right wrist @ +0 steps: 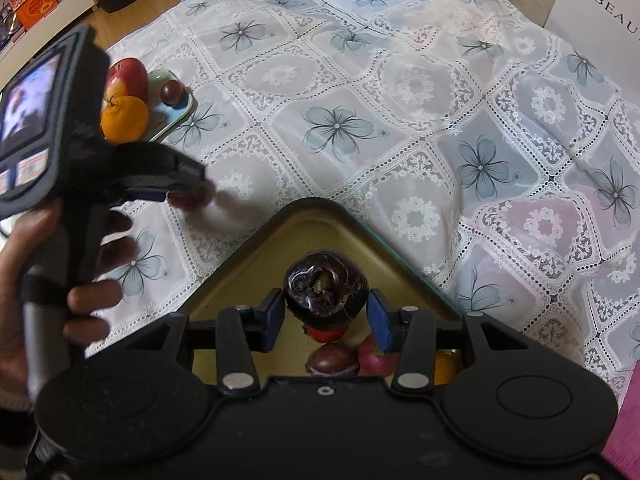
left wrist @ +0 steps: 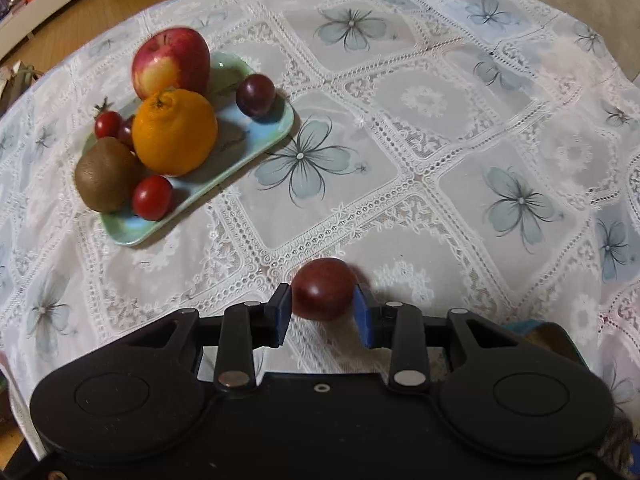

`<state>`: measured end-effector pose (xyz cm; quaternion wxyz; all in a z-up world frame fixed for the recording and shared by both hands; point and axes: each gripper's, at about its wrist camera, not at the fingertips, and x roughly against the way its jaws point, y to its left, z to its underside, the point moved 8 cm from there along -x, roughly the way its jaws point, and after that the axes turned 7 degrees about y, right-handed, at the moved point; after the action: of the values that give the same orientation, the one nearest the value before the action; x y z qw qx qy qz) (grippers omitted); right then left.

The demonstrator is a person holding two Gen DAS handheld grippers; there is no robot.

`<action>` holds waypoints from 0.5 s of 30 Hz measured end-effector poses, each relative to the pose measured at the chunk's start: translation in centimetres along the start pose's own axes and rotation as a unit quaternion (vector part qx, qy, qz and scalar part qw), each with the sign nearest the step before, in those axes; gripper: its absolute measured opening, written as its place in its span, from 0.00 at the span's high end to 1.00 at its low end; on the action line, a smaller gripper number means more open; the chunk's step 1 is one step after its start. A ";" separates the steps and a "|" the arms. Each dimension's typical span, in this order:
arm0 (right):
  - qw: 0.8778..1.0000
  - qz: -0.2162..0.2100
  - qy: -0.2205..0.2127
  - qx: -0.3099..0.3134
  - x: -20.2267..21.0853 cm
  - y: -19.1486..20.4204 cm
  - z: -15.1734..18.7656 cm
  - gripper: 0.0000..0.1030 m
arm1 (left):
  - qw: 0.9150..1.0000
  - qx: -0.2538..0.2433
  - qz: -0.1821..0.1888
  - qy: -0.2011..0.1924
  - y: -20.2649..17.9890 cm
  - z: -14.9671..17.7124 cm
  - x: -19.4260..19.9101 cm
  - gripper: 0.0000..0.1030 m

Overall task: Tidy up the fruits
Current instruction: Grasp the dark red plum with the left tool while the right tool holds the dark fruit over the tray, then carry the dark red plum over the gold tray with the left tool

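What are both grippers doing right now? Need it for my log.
Left gripper: shut on a dark red plum.
Right gripper: holding a dark purple fruit.

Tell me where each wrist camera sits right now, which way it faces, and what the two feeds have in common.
Left wrist: rides the left gripper, facing across the tablecloth to the green plate; its fingers flank a dark red fruit.
Right wrist: rides the right gripper above the gold tray, beside a dark fruit; a hand shows.
Shared: plate, apple, orange.
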<state>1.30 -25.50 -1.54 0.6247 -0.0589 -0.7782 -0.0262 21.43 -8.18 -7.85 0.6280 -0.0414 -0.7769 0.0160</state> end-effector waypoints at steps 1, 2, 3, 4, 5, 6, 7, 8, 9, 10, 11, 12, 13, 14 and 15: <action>1.000 0.000 0.000 0.002 0.0 0.1 0.0 0.54 | 1.000 0.004 0.003 0.000 0.1 -0.1 -0.2 0.51; 1.000 0.001 0.001 0.005 -0.1 0.1 0.1 0.54 | 1.000 0.008 -0.003 -0.002 0.2 -0.2 -0.5 0.50; 1.000 0.001 0.002 0.006 -0.1 0.1 0.1 0.54 | 1.000 0.011 -0.006 -0.002 0.3 -0.4 -0.8 0.50; 1.000 0.000 0.004 0.006 -0.3 0.1 0.0 0.54 | 1.000 0.011 -0.007 0.001 0.4 -0.4 -1.2 0.50; 1.000 -0.001 0.006 0.006 -0.4 0.1 0.0 0.54 | 1.000 0.013 -0.005 0.008 0.5 -0.5 -1.7 0.49; 1.000 -0.002 0.008 0.005 -0.5 0.1 0.0 0.54 | 1.000 0.019 0.000 0.019 0.6 -0.5 -2.2 0.49; 1.000 -0.003 0.010 0.004 -0.6 0.0 0.0 0.54 | 0.999 0.027 0.005 0.023 0.8 -0.5 -2.6 0.48; 1.000 -0.004 0.012 0.004 -0.7 0.0 0.0 0.54 | 0.999 0.033 0.010 0.025 0.9 -0.6 -2.7 0.51; 1.000 -0.005 0.015 0.003 -0.8 0.0 -0.1 0.54 | 0.999 0.035 0.014 0.026 0.8 -0.6 -2.7 0.51; 1.000 -0.007 0.017 0.002 -0.8 -0.1 -0.1 0.54 | 0.999 0.033 0.013 0.026 0.8 -0.6 -2.5 0.52; 1.000 -0.010 0.019 0.001 -0.8 -0.1 -0.1 0.54 | 0.999 0.035 0.011 0.027 0.8 -0.6 -2.2 0.52; 1.000 -0.015 0.023 -0.002 -0.8 -0.1 0.0 0.54 | 0.999 0.037 0.007 0.031 0.9 -0.3 -1.7 0.52; 0.999 -0.019 0.025 -0.005 -0.8 -0.2 0.0 0.54 | 0.999 0.039 0.003 0.034 1.0 0.1 -1.2 0.52; 0.999 -0.022 0.027 -0.007 -0.8 -0.2 -0.1 0.54 | 0.999 0.037 0.000 0.035 0.9 0.7 -0.4 0.52; 0.999 -0.025 0.028 -0.008 -0.8 -0.2 0.0 0.54 | 0.999 0.034 -0.001 0.035 0.9 1.3 0.5 0.52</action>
<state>1.49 -25.77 -2.33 0.6452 -0.0437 -0.7612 -0.0491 20.12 -7.20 -7.71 0.6561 -0.0199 -0.7533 0.0406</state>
